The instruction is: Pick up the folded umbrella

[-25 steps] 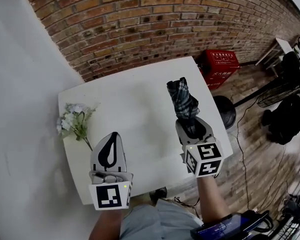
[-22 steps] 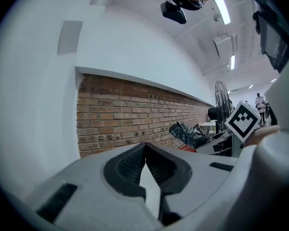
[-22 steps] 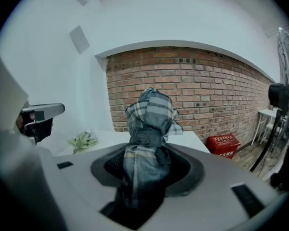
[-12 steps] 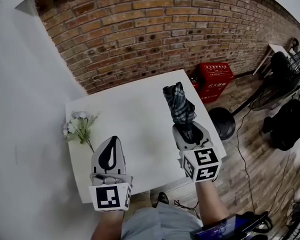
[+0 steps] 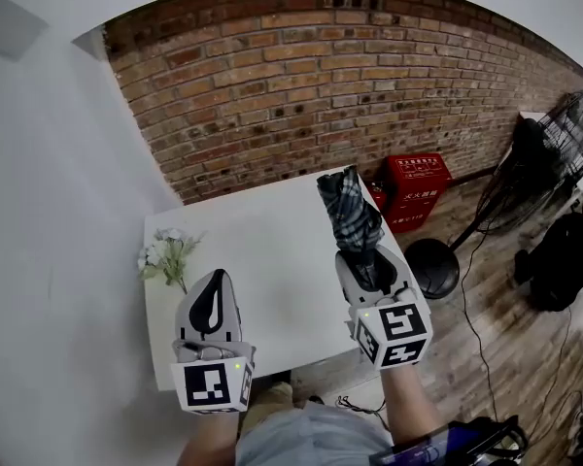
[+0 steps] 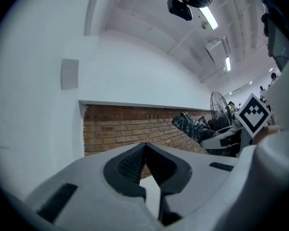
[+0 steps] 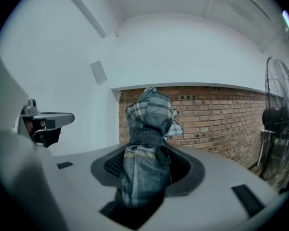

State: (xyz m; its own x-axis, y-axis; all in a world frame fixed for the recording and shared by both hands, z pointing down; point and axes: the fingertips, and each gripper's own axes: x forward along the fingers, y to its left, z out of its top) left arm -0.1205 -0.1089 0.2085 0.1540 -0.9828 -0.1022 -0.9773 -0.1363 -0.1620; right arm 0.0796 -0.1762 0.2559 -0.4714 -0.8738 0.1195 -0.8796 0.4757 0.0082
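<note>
My right gripper (image 5: pixel 364 260) is shut on the folded umbrella (image 5: pixel 348 209), a dark plaid bundle with a strap round it, held up above the white table (image 5: pixel 262 250) and pointing toward the brick wall. In the right gripper view the folded umbrella (image 7: pixel 147 148) fills the gap between the jaws and sticks out ahead. My left gripper (image 5: pixel 212 296) hangs over the table's near left side, shut with nothing in it; its jaws (image 6: pixel 145 165) meet at the tips. From the left gripper view the umbrella (image 6: pixel 192 127) shows at the right.
A bunch of white flowers (image 5: pixel 165 253) lies near the table's left edge. Behind the table runs a brick wall (image 5: pixel 301 76). A red crate (image 5: pixel 416 187), a fan with a round base (image 5: pixel 433 265) and a dark bag (image 5: pixel 565 255) stand on the wood floor at the right.
Both grippers have risen above the table, the right one carrying the umbrella up. The head view has tilted up, so the table looks smaller and more wall shows.
</note>
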